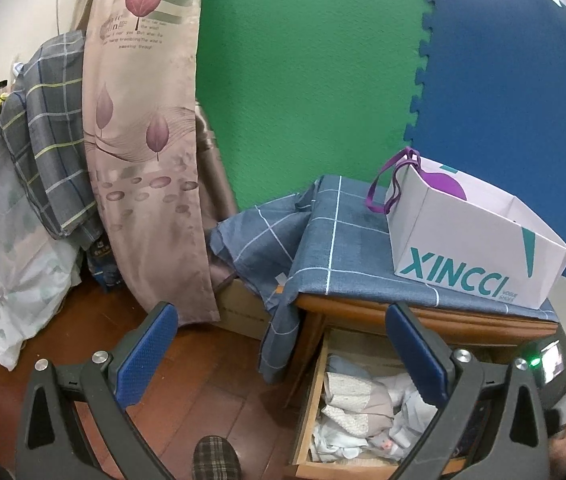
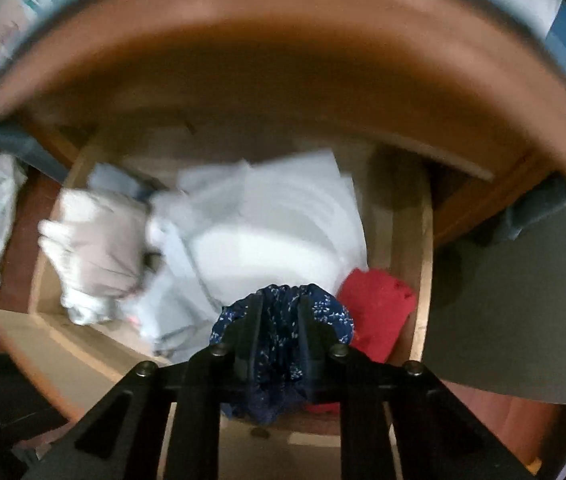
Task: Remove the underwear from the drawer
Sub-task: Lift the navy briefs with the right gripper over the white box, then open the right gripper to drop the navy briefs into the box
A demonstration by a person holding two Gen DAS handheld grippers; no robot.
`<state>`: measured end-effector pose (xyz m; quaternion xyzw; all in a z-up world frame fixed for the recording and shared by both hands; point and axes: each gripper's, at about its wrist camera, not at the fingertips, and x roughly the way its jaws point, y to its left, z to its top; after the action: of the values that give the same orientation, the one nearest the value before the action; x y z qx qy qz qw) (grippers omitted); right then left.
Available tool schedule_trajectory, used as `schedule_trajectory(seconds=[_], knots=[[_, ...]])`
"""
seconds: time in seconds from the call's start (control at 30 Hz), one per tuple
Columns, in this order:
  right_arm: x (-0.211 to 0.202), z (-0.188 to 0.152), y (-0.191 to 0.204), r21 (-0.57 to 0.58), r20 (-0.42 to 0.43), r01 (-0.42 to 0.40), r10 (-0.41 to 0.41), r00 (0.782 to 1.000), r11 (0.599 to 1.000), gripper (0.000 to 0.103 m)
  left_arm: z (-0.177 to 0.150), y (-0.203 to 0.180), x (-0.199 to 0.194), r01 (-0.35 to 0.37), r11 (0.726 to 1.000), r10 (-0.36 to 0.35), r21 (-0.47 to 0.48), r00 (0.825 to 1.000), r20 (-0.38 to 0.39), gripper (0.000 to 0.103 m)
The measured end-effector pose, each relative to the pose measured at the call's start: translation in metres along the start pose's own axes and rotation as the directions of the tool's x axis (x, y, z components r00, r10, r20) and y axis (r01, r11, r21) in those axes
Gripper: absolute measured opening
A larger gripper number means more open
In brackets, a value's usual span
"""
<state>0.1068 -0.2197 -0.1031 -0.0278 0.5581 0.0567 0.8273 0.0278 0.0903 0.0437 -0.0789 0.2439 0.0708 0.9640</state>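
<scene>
The wooden drawer [image 1: 310, 408] stands pulled out under a nightstand, with several pale folded garments [image 1: 363, 412] in it. In the right wrist view the drawer [image 2: 423, 240] lies below me, holding white and beige clothes [image 2: 263, 232] and a red piece [image 2: 379, 308]. My right gripper [image 2: 281, 304] is shut on navy underwear with small white specks [image 2: 283, 340], bunched between the two fingers. My left gripper [image 1: 283, 344] hangs open above the floor, left of the drawer, nothing between its blue pads [image 1: 151, 344]. The right gripper's body [image 1: 555, 364] shows at the right edge of the left wrist view.
A white XINCCI paper bag [image 1: 479, 244] sits on the nightstand's blue checked cloth [image 1: 343, 248]. A leaf-patterned curtain [image 1: 143, 140] hangs at left beside a plaid cloth [image 1: 51, 140]. Green and blue foam mats [image 1: 307, 80] cover the wall. A slippered foot [image 1: 217, 460] stands on the wooden floor.
</scene>
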Motion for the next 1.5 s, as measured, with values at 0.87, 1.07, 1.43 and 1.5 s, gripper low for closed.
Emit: schedule_trajectory(seconds=[0.87, 1.07, 1.43, 1.5], knots=[[-0.266, 0.119, 0.009, -0.074, 0.429, -0.02, 0.05, 0.902, 0.997, 0.015, -0.006, -0.006, 0.002, -0.009, 0.998, 0.01, 0.06, 1.0, -0.016, 0.103], [-0.289, 0.17, -0.002, -0.025, 0.487, 0.036, -0.019, 0.873, 0.999, 0.015, -0.006, -0.008, 0.003, -0.004, 0.998, 0.005, 0.058, 1.0, -0.017, 0.103], [-0.204, 0.215, -0.019, 0.042, 0.395, 0.116, -0.123, 0.91, 0.992, 0.015, -0.006, -0.011, 0.003, 0.008, 0.997, -0.006, 0.073, 1.0, -0.018, 0.103], [-0.186, 0.218, -0.022, 0.049, 0.37, 0.108, -0.119, 0.921, 0.993, 0.015, -0.007, -0.012, 0.005, 0.012, 0.997, -0.01, 0.074, 1.0, -0.026, 0.103]])
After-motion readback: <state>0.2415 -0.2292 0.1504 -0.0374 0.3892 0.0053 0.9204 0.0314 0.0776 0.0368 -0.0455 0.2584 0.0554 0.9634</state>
